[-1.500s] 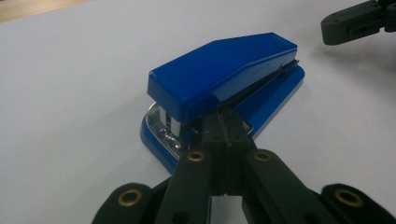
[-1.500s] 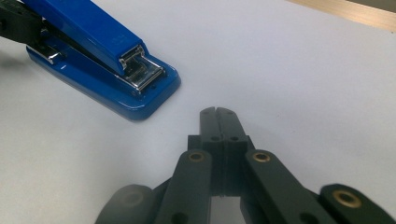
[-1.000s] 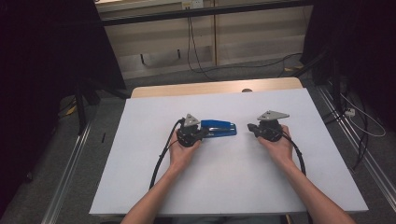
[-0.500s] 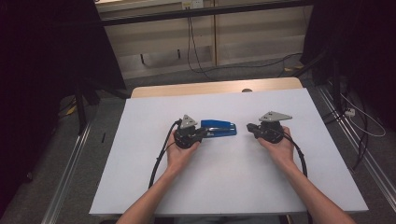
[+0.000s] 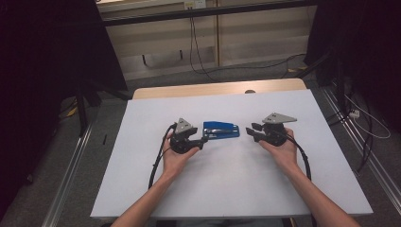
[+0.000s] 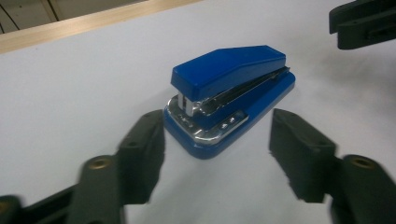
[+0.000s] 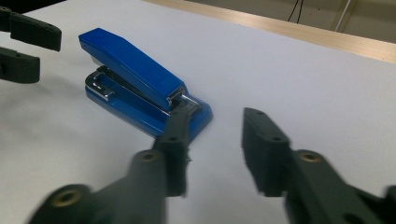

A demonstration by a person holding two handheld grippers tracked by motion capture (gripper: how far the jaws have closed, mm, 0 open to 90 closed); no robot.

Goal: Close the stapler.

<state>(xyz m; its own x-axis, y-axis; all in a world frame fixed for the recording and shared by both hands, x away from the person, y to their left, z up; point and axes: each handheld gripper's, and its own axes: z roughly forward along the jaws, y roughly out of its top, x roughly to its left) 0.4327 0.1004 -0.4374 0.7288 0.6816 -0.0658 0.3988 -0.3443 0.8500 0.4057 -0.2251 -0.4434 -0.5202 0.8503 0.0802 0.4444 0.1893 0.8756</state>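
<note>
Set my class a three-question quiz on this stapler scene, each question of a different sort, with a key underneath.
1. True or false: the left gripper is clamped on the blue stapler.
2. What does the stapler rest on? A) white table B) wooden tray C) metal rack
3. Fill in: the stapler lies ___ the left gripper and the right gripper.

Key: 1. False, its jaws stand open, apart from it. 2. A. 3. between.

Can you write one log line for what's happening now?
stapler: flat on table | left gripper: just opening, nothing held | right gripper: just opening, nothing held
</note>
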